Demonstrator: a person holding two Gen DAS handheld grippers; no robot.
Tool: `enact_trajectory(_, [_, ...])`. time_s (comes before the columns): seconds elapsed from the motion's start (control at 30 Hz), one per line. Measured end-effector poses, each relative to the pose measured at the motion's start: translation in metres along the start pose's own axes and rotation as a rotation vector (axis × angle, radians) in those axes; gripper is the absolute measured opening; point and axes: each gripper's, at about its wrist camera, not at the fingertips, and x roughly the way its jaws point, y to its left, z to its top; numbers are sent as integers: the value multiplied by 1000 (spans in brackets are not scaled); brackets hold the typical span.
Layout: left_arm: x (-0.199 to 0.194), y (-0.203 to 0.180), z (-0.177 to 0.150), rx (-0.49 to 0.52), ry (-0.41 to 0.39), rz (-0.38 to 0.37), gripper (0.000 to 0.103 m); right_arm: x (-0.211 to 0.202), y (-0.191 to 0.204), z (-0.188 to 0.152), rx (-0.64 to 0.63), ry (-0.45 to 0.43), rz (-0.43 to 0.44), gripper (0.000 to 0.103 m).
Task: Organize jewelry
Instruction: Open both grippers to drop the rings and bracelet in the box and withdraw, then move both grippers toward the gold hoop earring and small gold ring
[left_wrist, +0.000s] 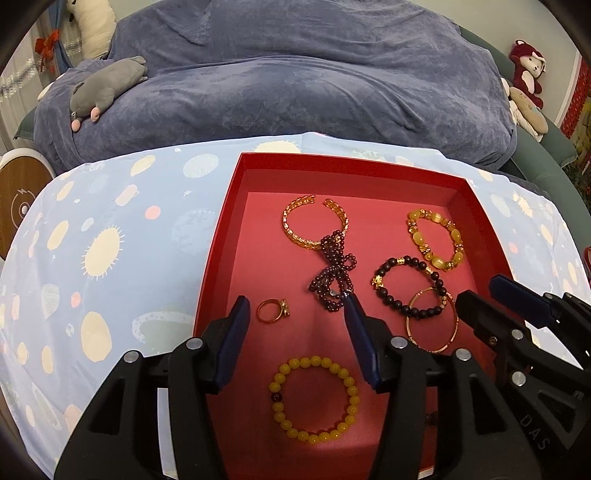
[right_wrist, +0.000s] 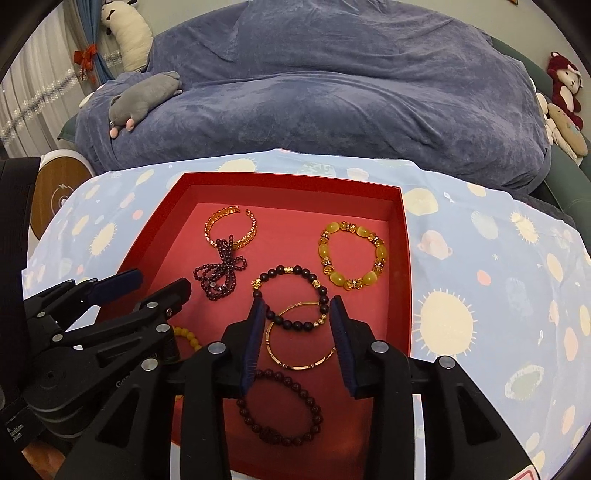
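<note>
A red tray (left_wrist: 332, 162) (right_wrist: 404, 258) holds jewelry: a gold cuff (left_wrist: 314, 223) (right_wrist: 231, 229), a dark purple bead strand (left_wrist: 332, 273) (right_wrist: 219, 271), a yellow-stone bracelet (left_wrist: 436, 240) (right_wrist: 352, 254), a black bead bracelet (left_wrist: 408, 286) (right_wrist: 291, 299), a thin gold bangle (left_wrist: 432, 321) (right_wrist: 301, 336), a gold ring (left_wrist: 273, 312), a yellow bead bracelet (left_wrist: 314, 398) and a dark red bead bracelet (right_wrist: 280, 406). My left gripper (left_wrist: 295, 310) is open and empty above the ring and yellow bracelet. My right gripper (right_wrist: 299, 314) is open and empty over the bangle.
The tray sits on a light blue patterned cloth (left_wrist: 110, 240) (right_wrist: 480, 277). Behind it lies a blue-covered sofa (left_wrist: 295, 85) with a grey plush toy (left_wrist: 107, 86). A round wooden item (left_wrist: 18, 199) stands at the left.
</note>
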Motion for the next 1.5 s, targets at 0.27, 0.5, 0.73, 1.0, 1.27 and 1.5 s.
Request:
enact_trajectory(0.27, [-23, -8, -3, 7, -20, -12, 50, -24, 1, -2, 17, -21, 12, 36])
enact_trajectory(0.5, [-45, -13, -6, 12, -37, -19, 51, -49, 2, -9, 11, -39, 4, 36])
enact_trajectory(0.73, [-70, -16, -22, 25, -49, -38, 51, -74, 1, -28, 9, -48, -3, 38])
enact_trajectory(1.0, [-90, -7, -64, 6, -29, -24, 52, -92, 4, -76, -2, -5, -9, 38])
enact_trajectory(1.27, [-97, 8, -127, -11, 26, 21, 52, -80, 15, -124, 3, 76, 17, 38])
enact_trajectory(1.5, [-93, 28, -168, -63, 79, 32, 52, -62, 26, -141, -7, 110, 28, 38])
